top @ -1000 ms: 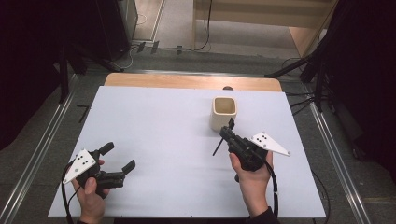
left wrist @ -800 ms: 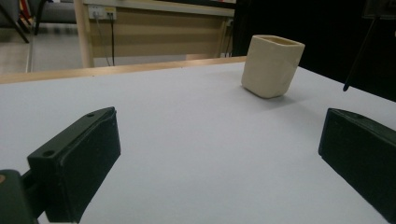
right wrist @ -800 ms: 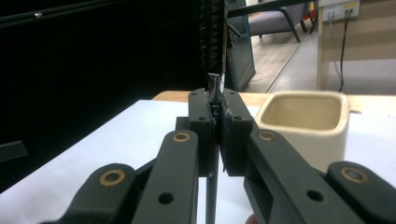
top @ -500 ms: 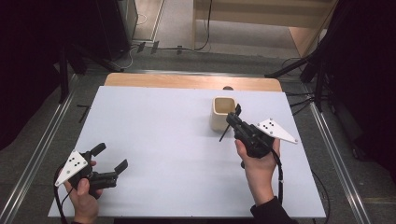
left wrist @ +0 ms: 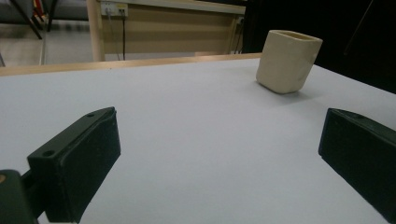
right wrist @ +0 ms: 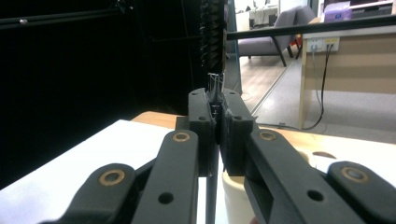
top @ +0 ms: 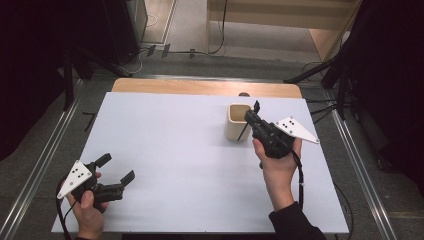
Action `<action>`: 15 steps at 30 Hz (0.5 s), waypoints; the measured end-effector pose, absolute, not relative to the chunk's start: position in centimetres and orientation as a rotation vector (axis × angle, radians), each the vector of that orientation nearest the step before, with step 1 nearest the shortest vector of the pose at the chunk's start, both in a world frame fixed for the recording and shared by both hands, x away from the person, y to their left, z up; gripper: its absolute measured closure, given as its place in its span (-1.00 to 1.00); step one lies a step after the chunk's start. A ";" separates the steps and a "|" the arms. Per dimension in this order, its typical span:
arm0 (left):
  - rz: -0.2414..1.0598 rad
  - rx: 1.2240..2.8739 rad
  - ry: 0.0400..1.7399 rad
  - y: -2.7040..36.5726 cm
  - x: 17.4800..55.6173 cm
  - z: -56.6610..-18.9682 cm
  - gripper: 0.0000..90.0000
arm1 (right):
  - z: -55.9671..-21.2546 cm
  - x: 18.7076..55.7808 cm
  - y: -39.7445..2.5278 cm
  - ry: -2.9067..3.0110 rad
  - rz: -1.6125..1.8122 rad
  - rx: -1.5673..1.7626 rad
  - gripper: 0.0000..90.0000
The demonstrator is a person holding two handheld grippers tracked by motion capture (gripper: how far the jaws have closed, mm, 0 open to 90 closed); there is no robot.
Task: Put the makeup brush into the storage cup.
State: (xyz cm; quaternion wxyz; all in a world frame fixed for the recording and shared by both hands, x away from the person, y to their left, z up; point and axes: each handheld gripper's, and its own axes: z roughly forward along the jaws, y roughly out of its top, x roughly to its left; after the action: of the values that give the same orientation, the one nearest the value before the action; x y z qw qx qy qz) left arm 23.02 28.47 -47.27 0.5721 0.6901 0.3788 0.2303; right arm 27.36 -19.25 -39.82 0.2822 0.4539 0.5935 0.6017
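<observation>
Your right gripper (top: 251, 116) is at the far right part of the bench (top: 175, 150), its fingers closed together on a thin black brush (right wrist: 213, 28). In the right gripper view the twisted wire stem is pinched between the two pads, and the bristled part rises upright above them. In the high view the lower end of the brush handle slants down across the front of the cream cup (top: 237, 122); whether it touches the cup wall cannot be told from here. The cup stands upright on the bench, just beside your right gripper's fingers, near the far wooden edge.

Your left gripper (top: 116, 169) is held low over the near left corner of the bench, well apart from the cup. Its fingers (left wrist: 77, 158) stand wide apart with bare bench between them. In the left gripper view the cup (left wrist: 288, 60) shows far off, beyond the right-hand finger.
</observation>
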 end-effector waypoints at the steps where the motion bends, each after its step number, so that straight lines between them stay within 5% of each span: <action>1: 0.540 1.618 0.889 28.5 23.0 -47.3 -1.00 | -39.7 27.5 -19.2 1.585 1.609 1.212 0.91; 15: 0.530 1.621 0.886 28.3 23.1 -47.4 -1.00 | -38.8 28.8 -19.4 1.550 1.597 1.191 0.91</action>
State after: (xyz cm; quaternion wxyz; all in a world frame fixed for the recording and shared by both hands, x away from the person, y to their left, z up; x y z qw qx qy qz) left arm 23.09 28.35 -47.37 0.5728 0.6914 0.3777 0.2263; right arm 28.80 -19.42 -38.76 0.3040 0.4495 0.5850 0.6027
